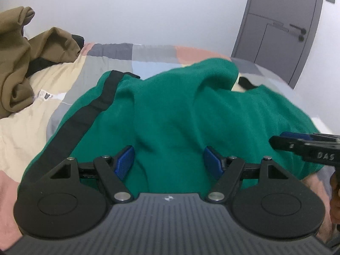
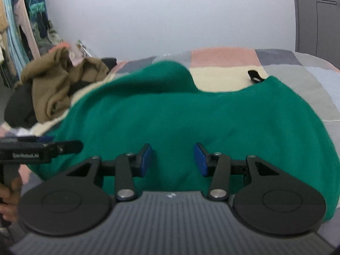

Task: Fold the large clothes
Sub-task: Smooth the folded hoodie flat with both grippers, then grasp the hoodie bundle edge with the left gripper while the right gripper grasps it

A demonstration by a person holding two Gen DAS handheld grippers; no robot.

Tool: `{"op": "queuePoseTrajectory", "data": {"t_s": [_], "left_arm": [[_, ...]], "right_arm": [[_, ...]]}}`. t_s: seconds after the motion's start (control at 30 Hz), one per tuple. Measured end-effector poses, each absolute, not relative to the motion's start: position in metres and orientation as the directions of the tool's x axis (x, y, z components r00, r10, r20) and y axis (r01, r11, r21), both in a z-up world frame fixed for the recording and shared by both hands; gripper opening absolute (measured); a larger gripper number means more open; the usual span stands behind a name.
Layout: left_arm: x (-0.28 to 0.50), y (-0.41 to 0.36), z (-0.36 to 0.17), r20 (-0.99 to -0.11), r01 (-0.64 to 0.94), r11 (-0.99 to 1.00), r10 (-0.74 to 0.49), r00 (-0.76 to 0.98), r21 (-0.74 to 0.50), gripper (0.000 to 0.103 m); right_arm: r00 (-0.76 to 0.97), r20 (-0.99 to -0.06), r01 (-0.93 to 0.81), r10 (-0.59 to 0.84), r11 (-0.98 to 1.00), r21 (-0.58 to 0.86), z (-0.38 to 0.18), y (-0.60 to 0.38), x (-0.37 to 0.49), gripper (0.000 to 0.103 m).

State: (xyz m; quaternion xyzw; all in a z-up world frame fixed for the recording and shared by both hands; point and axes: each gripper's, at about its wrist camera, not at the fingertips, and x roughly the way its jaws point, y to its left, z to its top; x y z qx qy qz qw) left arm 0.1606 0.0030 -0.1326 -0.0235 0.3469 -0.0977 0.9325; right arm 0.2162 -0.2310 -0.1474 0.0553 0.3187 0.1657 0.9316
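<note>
A large green garment [image 1: 170, 110] with a black stripe [image 1: 85, 119] lies bunched on the bed; it also fills the right wrist view [image 2: 191, 116]. My left gripper [image 1: 169, 160] is open just above its near edge, with nothing between the blue pads [image 1: 124, 161]. My right gripper [image 2: 173, 159] is open over the same near edge, empty. The right gripper's tip shows at the right of the left wrist view [image 1: 297, 144]; the left gripper's tip shows at the left of the right wrist view [image 2: 53, 146].
The bed has a patchwork quilt [image 1: 148, 53] in grey, pink, cream and blue. A brown garment pile [image 1: 19, 63] over something black lies at the far left [image 2: 57, 80]. A grey door [image 1: 276, 25] stands behind on the right. Hanging clothes [image 2: 19, 27] are at far left.
</note>
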Motion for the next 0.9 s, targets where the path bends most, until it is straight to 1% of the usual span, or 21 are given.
{"op": "queuePoseTrajectory", "data": {"t_s": [0.1, 0.23, 0.43, 0.6, 0.63, 0.67, 0.7, 0.73, 0.77, 0.9], "left_arm": [[0.164, -0.001, -0.139, -0.668, 0.165, 0.982, -0.184, 0.721, -0.092, 0.077], [0.164, -0.004, -0.143, -0.664, 0.158, 0.984, -0.169, 0.728, -0.077, 0.077], [0.156, 0.001, -0.131, -0.66, 0.146, 0.982, -0.186, 0.728, -0.117, 0.078], [0.135, 0.014, -0.111, -0.643, 0.119, 0.959, -0.263, 0.719, -0.259, 0.08], [0.13, 0.017, -0.108, -0.633, 0.11, 0.946, -0.287, 0.719, -0.304, 0.08], [0.124, 0.02, -0.106, -0.623, 0.098, 0.928, -0.317, 0.715, -0.359, 0.081], [0.12, 0.023, -0.104, -0.616, 0.082, 0.911, -0.338, 0.711, -0.404, 0.082], [0.116, 0.024, -0.103, -0.611, 0.066, 0.897, -0.349, 0.71, -0.436, 0.085], [0.111, 0.026, -0.102, -0.603, 0.052, 0.882, -0.362, 0.711, -0.468, 0.087], [0.101, 0.042, -0.109, -0.578, -0.023, 0.778, -0.445, 0.684, -0.627, 0.089]], "right_arm": [[0.737, -0.587, -0.278, 0.335, 0.942, 0.189, -0.157, -0.228, 0.218, 0.048], [0.738, -0.583, -0.274, 0.339, 0.941, 0.201, -0.158, -0.229, 0.219, 0.048], [0.722, -0.577, -0.21, 0.381, 0.916, 0.342, -0.145, -0.245, 0.207, 0.048], [0.7, -0.55, -0.139, 0.456, 0.842, 0.522, -0.138, -0.263, 0.185, 0.049], [0.694, -0.543, -0.13, 0.473, 0.824, 0.552, -0.138, -0.266, 0.182, 0.054], [0.69, -0.532, -0.117, 0.49, 0.802, 0.586, -0.139, -0.269, 0.178, 0.07], [0.689, -0.516, -0.108, 0.509, 0.776, 0.621, -0.141, -0.271, 0.174, 0.089], [0.686, -0.507, -0.095, 0.523, 0.755, 0.649, -0.143, -0.272, 0.171, 0.091], [0.677, -0.505, -0.077, 0.535, 0.734, 0.675, -0.146, -0.273, 0.17, 0.089], [0.633, -0.492, 0.017, 0.598, 0.624, 0.781, -0.167, -0.279, 0.174, 0.089]]}}
